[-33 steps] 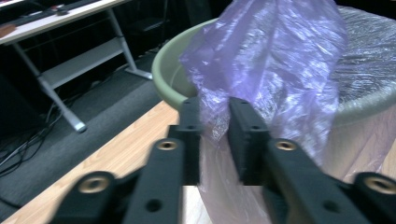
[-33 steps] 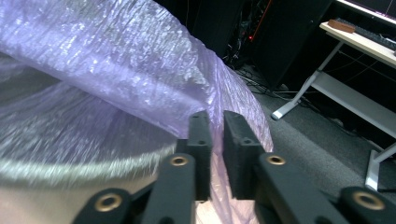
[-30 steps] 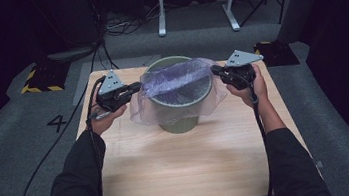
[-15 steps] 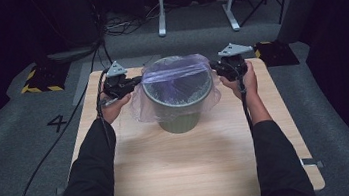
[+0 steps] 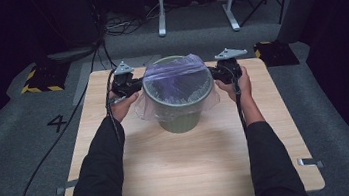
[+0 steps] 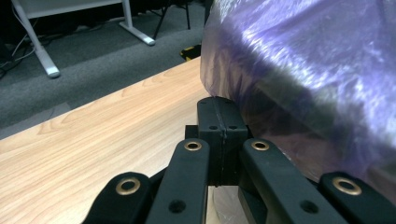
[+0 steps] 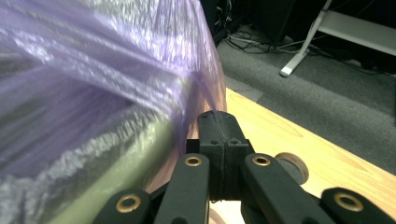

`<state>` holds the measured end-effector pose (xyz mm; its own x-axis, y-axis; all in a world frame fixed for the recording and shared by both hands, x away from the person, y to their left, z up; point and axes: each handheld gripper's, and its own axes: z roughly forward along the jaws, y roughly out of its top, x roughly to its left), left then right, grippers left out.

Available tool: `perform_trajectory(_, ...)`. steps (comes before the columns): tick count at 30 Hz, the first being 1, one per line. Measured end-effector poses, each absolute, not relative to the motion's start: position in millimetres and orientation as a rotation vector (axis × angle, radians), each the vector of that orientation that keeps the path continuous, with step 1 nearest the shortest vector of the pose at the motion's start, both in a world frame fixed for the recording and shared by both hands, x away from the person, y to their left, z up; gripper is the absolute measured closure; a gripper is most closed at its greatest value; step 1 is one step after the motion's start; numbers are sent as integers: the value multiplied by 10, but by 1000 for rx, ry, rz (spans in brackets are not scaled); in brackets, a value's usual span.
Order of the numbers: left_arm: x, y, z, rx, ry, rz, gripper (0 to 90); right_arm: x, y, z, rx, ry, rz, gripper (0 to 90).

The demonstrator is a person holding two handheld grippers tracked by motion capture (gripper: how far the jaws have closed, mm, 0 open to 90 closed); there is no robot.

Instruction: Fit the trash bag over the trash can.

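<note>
**Bin liner, purple, half fitted over green waste bin**

High view. Item: one green plastic waste bin [image 5: 181, 117], standing upright toward the far middle of the wooden table [image 5: 191, 171]. Item: one translucent purple bin liner [image 5: 178, 77], stretched across the bin's mouth and draped down its near sides. The left gripper [image 5: 133, 85] sits just beside the bin's left rim, the right gripper [image 5: 219, 74] just beside its right rim, each clamped on an edge of the liner. A second ago the liner was a bunched roll held above the bin between the two grippers; both hands have since sunk and moved away from the person, and the film now lies spread over the opening. My reading: the mouth of the liner is going over the rim, and the far edge is nearly seated while the near skirt hangs loose.

Left gripper view. Jaws pressed together with a fold of the purple film [image 6: 299, 70] pinched between them, the bin wall a dark shape behind the plastic. Bare table [image 6: 93, 140] to the side.

Right gripper view. Jaws likewise closed on the liner [image 7: 93, 60], pulled taut over the green rim [image 7: 126, 158]. A round hole [image 7: 292, 167] in the table just beyond the jaws.

Remaining, as I judge it: tug the edges down past the rim, then let go.
</note>
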<state>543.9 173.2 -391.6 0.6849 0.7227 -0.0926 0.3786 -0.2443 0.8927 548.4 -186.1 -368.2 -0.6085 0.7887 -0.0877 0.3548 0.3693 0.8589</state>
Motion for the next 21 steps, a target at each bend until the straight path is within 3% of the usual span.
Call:
perform_trajectory(17, 5523, 1744, -4252, 1871, 957, 275, 896, 5454, -2095, -4188, 1108, 2228, 1216, 900)
perform_trajectory(19, 5504, 1811, -4244, 1844, 1009, 311, 764, 5413, -2121, -4186, 1085, 2223, 1220, 900)
perform_trajectory(21, 5469, 1913, -4220, 1833, 973, 324, 740, 5374, -2182, -4152, 1078, 2198, 1251, 875)
